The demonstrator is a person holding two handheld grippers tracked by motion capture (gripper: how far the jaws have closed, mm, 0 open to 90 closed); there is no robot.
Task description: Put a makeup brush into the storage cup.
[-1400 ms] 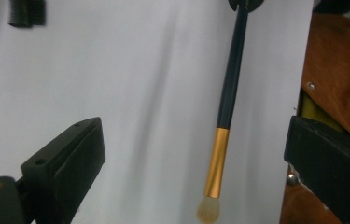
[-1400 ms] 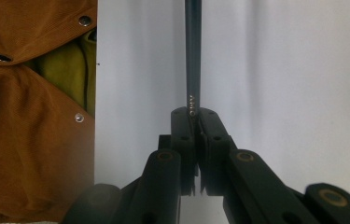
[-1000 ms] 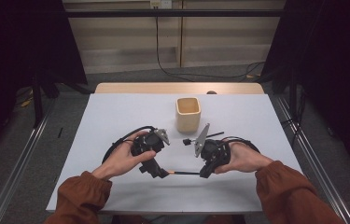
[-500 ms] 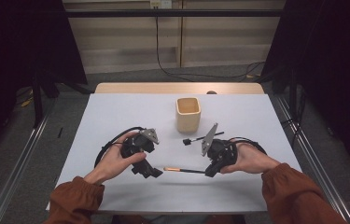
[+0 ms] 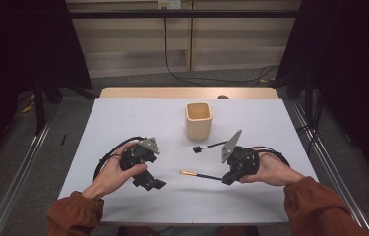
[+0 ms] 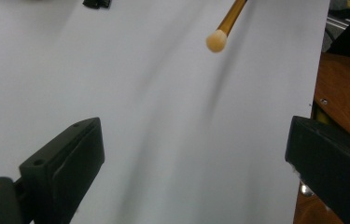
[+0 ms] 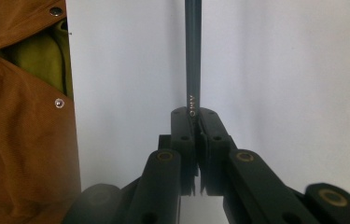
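Right claw is clamped on a thin brush, gripping the dark end of the handle; the brush sticks out level over the worktop toward the left claw, its pale tip in front of and slightly left of the cup. Left claw jaws stand wide apart with nothing between them, well left of the cup and near the front edge. A 2nd brush with a black head lies flat on the worktop just in front of the cup. Risks: the grip sits at the very end of a long thin handle, so the brush could pivot or slip in the pads if the tip bumps the cup rim; a low swing could also knock the 2nd brush or tip the light cup. Hard to read: cup inside isn't visible from the high view; the right gripper view cuts off the brush tip at the top edge; the lettering on the handle is too small to read reliably; the right claw's pads are partly hidden by the hand in the high view.
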